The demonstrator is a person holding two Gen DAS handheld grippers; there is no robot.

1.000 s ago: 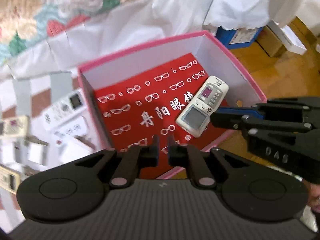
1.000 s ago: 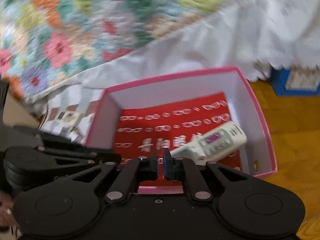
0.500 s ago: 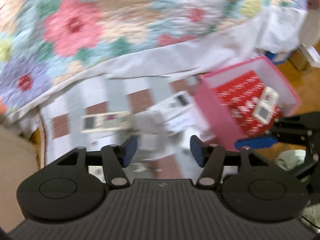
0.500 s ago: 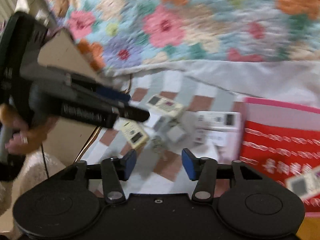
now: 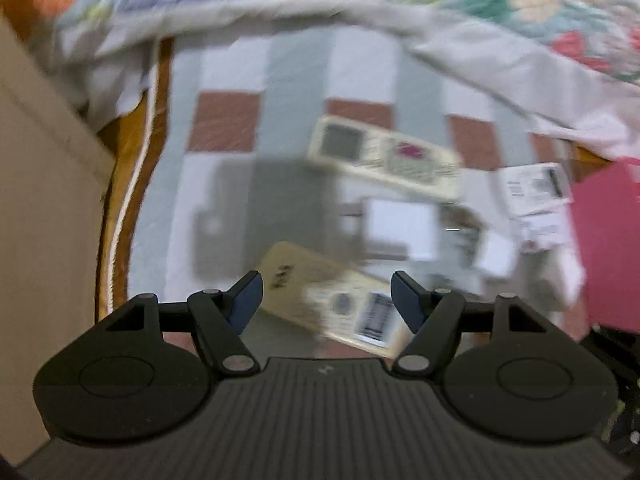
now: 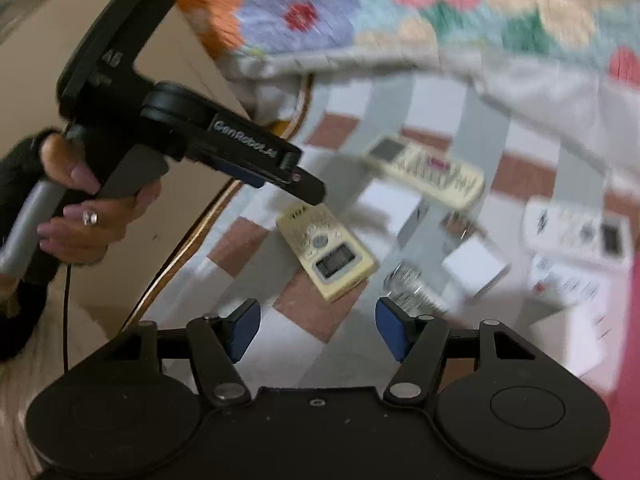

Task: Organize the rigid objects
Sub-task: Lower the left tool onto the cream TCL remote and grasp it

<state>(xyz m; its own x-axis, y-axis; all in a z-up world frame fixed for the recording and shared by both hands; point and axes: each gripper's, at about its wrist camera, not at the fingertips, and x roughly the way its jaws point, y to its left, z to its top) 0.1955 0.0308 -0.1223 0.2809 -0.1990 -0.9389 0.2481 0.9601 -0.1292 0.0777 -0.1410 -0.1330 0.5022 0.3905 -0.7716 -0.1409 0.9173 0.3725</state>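
Right wrist: yellowed remote [image 6: 326,251], grey screen, lying flat on checked cloth [image 6: 308,308].

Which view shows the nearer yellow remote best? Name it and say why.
The right wrist view: the yellow remote lies whole and fairly sharp on the checked cloth. The left wrist view shows it blurred and partly cut off.

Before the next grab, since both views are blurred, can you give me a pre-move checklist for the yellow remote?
1. Left gripper empty, jaws opening: ok.
2. Right gripper empty, jaws opening: ok.
3. Yellow remote lies flat on the checked cloth, nothing on top: ok.
4. Yellow remote lined up between left fingers: ok.
5. Grippers clear of each other: ok.
6. Left fingertips' height above remote: cannot tell, blurred.
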